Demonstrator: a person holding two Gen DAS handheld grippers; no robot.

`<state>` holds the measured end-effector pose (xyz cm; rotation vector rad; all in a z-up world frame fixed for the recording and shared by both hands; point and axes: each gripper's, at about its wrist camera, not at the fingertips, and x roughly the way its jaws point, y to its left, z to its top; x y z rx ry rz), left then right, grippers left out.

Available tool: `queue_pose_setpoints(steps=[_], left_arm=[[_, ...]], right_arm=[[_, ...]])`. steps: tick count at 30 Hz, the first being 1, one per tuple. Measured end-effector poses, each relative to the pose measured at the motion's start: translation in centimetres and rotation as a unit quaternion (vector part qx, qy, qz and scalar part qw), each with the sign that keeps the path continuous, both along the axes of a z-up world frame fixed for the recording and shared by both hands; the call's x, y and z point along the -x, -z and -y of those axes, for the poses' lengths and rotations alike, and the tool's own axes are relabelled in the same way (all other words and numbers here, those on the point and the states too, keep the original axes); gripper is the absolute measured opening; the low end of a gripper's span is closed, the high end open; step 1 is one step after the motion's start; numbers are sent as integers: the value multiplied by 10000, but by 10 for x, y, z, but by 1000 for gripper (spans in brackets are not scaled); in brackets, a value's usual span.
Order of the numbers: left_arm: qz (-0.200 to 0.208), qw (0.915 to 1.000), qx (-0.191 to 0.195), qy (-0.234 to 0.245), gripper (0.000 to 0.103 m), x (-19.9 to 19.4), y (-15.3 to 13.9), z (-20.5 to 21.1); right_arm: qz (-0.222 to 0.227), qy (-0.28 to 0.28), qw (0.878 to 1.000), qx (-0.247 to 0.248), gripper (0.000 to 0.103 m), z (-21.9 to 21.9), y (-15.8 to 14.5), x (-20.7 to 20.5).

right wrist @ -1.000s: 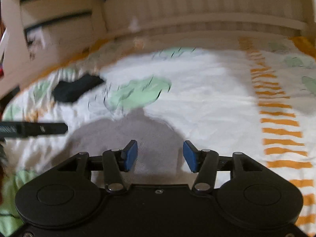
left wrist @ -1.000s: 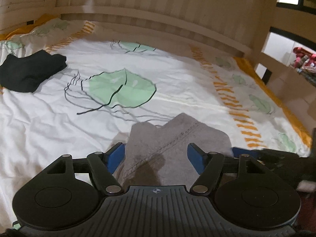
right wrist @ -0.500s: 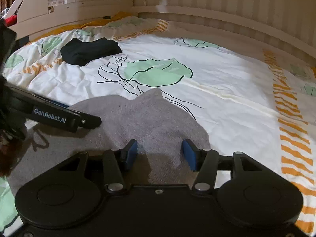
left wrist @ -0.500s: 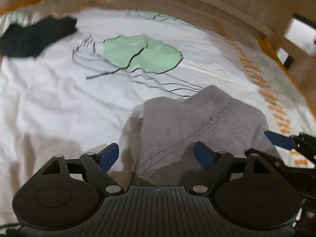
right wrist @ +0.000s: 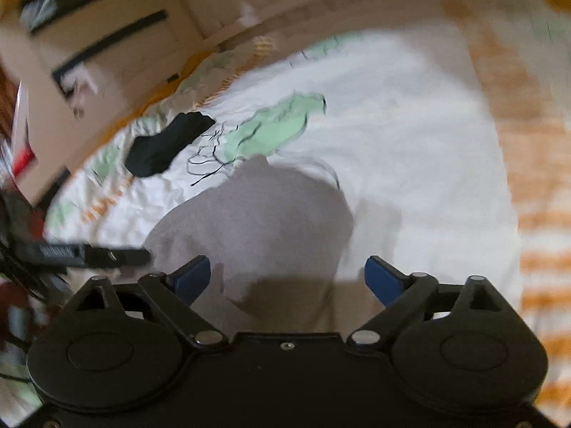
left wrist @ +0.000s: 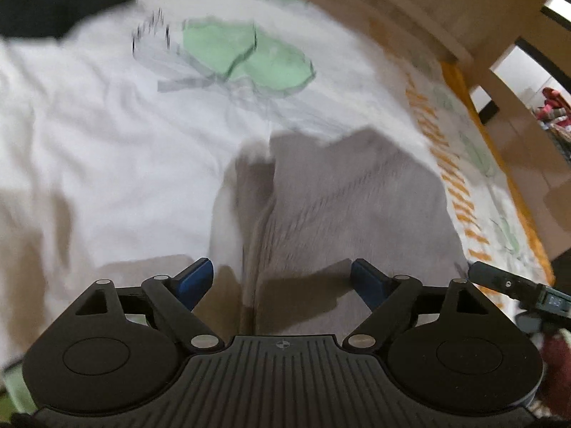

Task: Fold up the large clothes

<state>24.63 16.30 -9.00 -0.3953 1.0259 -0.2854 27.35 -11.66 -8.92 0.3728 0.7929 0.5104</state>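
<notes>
A grey garment (left wrist: 339,196) lies folded into a flat pile on the white leaf-print bedsheet (left wrist: 107,125). My left gripper (left wrist: 282,267) hovers over the pile's near left part, open, pads wide apart and gripping nothing. In the right wrist view the same grey garment (right wrist: 257,214) lies below my right gripper (right wrist: 287,264). Its jaws are opening, with the cloth's near right edge under the gap and neither pad pressing on it. A finger of the right gripper (left wrist: 499,280) shows at the pile's right edge. A finger of the left one (right wrist: 89,253) shows at its left.
A folded black garment (left wrist: 60,3) (right wrist: 167,142) lies at the far left of the bedsheet (right wrist: 410,142). A wooden headboard (left wrist: 410,7) bounds the far side. An orange-striped border (right wrist: 535,221) runs along the sheet's right side, near the bed's edge.
Both grippers have dipped closer to the grey pile and rolled. The left pads spread wider earlier. The right pads have just sprung wide apart. The pile lies flat, released.
</notes>
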Motion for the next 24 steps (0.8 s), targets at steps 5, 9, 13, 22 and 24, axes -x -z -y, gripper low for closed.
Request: queue_pose_setpoints(steps=[5,9,13,22,24], left_arm=[[-311,9982,514,29,86,-9,17,-7],[-397,9960,753,256,86,-17,25,-6],[-461,9928,1050,357,87,-23,33,-9],[-232,9923,962,741,89,-30,28,30],[-183,9916,1045,735,89,-37,29,43]], right_arm=[[-790,-53,9886,-1284,97,21,37,-3],[-833,-231,9812,-1724,97,17,49,-13],[-879,-414,9724,-2122,97,8,56,-26],[-580,-673,9861,-1403,58,7,36,-37],[-374,-802,9905,-1049,57,8,24,-40]])
